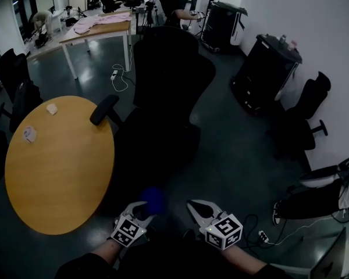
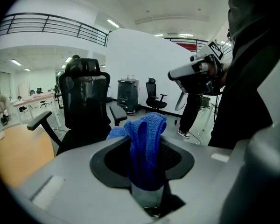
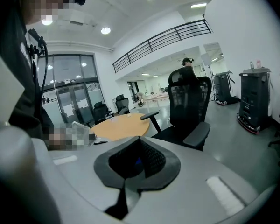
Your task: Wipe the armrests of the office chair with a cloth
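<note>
The black office chair (image 1: 168, 92) stands ahead of me, its left armrest (image 1: 104, 109) beside the round table. My left gripper (image 1: 141, 209) is low in the head view, short of the chair's seat, and shut on a blue cloth (image 1: 153, 199). The left gripper view shows the knitted cloth (image 2: 144, 139) bunched between the jaws, with the chair (image 2: 86, 108) and both its armrests (image 2: 117, 113) behind. My right gripper (image 1: 196, 209) is beside the left one, shut with nothing in it. In the right gripper view the chair (image 3: 189, 104) and its nearer armrest (image 3: 198, 134) are apart from the gripper (image 3: 140, 158).
A round wooden table (image 1: 58, 167) with two small items stands left of the chair. More black chairs (image 1: 305, 121), dark cabinets (image 1: 264, 71) and a long desk (image 1: 96, 31) stand around. A person (image 1: 171, 4) stands at the back. Cables (image 1: 267, 234) lie on the floor.
</note>
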The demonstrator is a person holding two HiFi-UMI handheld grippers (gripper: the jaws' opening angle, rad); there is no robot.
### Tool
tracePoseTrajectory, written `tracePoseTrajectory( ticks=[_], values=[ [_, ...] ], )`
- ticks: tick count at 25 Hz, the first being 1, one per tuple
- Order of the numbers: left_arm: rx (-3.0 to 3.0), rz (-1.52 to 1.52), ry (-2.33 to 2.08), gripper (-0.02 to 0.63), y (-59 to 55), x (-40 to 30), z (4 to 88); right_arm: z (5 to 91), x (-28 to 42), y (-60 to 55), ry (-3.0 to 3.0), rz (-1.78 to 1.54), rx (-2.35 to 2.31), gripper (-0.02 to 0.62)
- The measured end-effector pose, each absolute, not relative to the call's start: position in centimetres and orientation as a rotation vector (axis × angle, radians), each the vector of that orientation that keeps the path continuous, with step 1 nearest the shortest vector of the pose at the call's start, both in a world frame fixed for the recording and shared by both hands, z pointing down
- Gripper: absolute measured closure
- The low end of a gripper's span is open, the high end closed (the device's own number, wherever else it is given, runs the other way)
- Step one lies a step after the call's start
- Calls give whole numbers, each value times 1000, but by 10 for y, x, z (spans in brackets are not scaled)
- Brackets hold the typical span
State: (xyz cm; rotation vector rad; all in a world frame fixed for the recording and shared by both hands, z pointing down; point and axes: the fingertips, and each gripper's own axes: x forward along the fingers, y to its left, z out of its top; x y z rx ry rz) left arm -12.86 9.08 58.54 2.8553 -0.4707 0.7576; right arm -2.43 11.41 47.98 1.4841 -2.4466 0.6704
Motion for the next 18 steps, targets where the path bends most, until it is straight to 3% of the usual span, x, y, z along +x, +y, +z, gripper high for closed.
tracePoseTrajectory(
  ticks=[18],
  values=[
    [2690, 590, -1044, 446, 184, -87, 496, 492, 26, 184, -2697, 679, 1086, 591]
  ],
)
